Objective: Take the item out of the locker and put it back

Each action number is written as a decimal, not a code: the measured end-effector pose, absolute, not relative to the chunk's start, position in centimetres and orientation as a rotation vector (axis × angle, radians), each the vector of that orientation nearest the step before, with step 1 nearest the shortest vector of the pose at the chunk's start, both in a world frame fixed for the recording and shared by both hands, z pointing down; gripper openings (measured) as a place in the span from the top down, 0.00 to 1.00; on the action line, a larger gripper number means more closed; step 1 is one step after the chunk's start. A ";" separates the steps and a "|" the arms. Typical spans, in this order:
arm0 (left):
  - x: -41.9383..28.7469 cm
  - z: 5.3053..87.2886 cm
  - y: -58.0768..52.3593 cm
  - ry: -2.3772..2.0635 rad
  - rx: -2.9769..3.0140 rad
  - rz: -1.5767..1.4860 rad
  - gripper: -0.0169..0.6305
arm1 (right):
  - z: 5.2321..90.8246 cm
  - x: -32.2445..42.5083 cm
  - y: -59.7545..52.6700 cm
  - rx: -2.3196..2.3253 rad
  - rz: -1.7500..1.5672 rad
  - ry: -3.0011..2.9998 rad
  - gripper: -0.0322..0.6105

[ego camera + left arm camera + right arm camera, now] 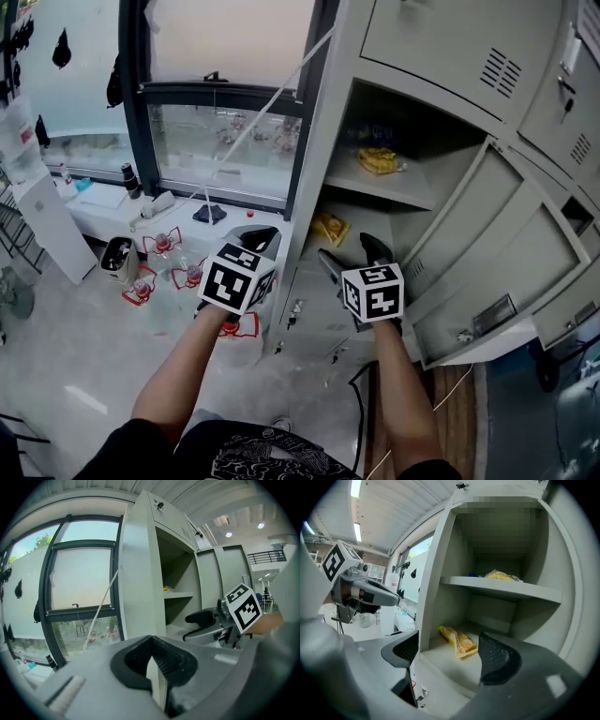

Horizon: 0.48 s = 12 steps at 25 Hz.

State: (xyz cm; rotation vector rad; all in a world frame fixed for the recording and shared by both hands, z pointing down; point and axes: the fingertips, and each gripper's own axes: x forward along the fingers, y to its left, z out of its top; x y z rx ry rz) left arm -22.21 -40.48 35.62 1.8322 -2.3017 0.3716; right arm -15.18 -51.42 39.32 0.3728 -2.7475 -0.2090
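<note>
A yellow snack packet [330, 228] [459, 641] lies on the lower shelf of the open grey locker [375, 202]. Another yellow packet [380, 161] [500, 575] rests on the upper shelf. My right gripper [348, 256] [451, 651] is open in front of the lower shelf, with the packet a little beyond its jaws and nothing between them. My left gripper [255, 236] [154, 660] is shut and empty, held left of the locker's side wall. In the left gripper view the right gripper [220, 620] shows at the right.
The locker door [487, 272] hangs open at the right. A window [220, 141] and a low white ledge [103, 211] with red clips, a cup and a bottle lie to the left. A cable [361, 412] runs on the floor.
</note>
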 end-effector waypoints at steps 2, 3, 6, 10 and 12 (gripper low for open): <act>-22.5 35.8 -40.4 -2.327 1.800 0.365 0.97 | 39.6 -15.8 -51.8 0.334 -0.240 -2.735 0.31; -22.5 35.9 -40.4 -2.334 1.787 0.362 0.97 | 39.7 -16.1 -52.0 0.316 -0.255 -2.727 0.32; -22.4 36.1 -40.5 -2.345 1.754 0.344 0.97 | 40.1 -17.1 -52.7 0.268 -0.292 -2.705 0.34; -22.5 36.3 -40.6 -2.367 1.715 0.332 0.97 | 40.9 -18.8 -53.4 0.212 -0.334 -2.674 0.36; -22.7 36.3 -40.6 -2.379 1.698 0.330 0.97 | 41.4 -19.5 -53.9 0.190 -0.347 -2.657 0.37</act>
